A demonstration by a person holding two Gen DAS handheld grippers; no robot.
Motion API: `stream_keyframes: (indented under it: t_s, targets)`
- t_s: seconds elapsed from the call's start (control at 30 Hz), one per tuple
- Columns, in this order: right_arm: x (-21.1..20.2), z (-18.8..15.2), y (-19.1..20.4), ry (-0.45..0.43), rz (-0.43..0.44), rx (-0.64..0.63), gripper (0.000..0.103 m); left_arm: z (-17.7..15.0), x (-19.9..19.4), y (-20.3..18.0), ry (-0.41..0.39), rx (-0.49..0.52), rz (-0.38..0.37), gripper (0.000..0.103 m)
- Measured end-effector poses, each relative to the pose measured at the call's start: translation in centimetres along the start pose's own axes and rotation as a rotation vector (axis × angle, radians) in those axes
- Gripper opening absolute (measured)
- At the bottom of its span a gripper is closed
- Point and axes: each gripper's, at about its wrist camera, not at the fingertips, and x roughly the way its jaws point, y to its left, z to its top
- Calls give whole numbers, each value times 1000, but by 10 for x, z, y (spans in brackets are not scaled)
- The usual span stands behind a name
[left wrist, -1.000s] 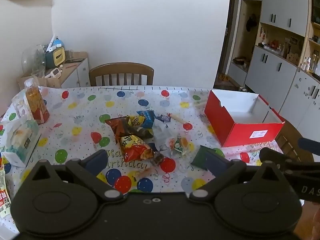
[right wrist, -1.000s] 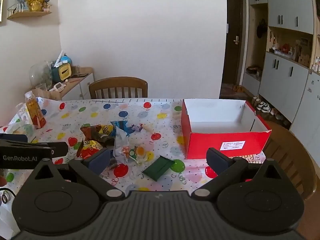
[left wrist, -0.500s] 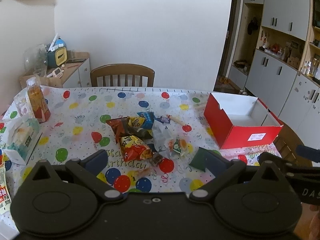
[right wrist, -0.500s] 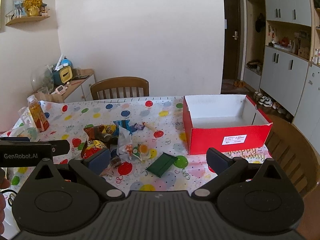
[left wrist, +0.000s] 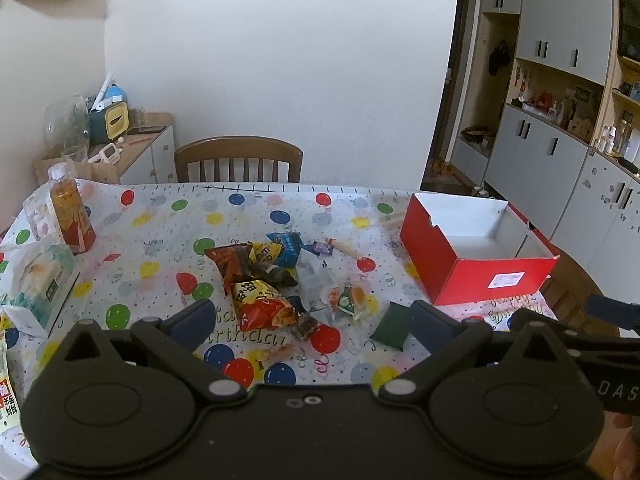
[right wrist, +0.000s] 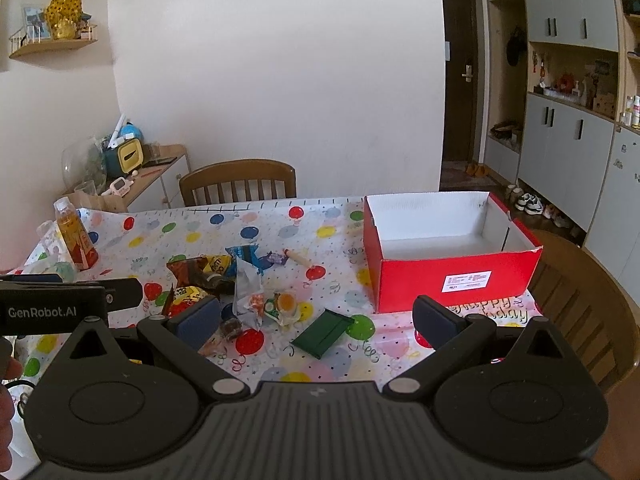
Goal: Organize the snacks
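At the left our left gripper (left wrist: 306,322) hangs wide open and empty above the heaped snacks (left wrist: 260,276) mid-desk, our right gripper (right wrist: 316,320) equally spread over the green packet (right wrist: 322,333), and the red box (right wrist: 448,280) waits empty at the right, presumably to receive them

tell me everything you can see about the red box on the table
The red box is an open cardboard carton, like the bottom of a shoebox: red outside, plain white inside, no lid in sight. Nothing shows inside it, though the near wall hides part of the floor. A white printed label sits on its near long side. It stands upright on the balloon-print tablecloth near the table's right end, to the right of the snack pile. Nothing touches it except the cloth beneath. A dark green packet lies apart from it, toward the camera.
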Motion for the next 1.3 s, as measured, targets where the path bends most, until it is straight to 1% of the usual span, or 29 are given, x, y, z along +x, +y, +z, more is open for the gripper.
stream_keyframes:
  t_s: [0.7,0.97,1.3]
  targets:
    - [-4,5,1,-44,-14,9,103,7,-3,-5,-55,26,-22,103]
    - [-2,6,-2,-51,-16,11,103,11,1,-6,-61,29,-36,103]
    - [5,9,-3,-49,-6,-4,103,13,13,-6,-44,17,-61,103]
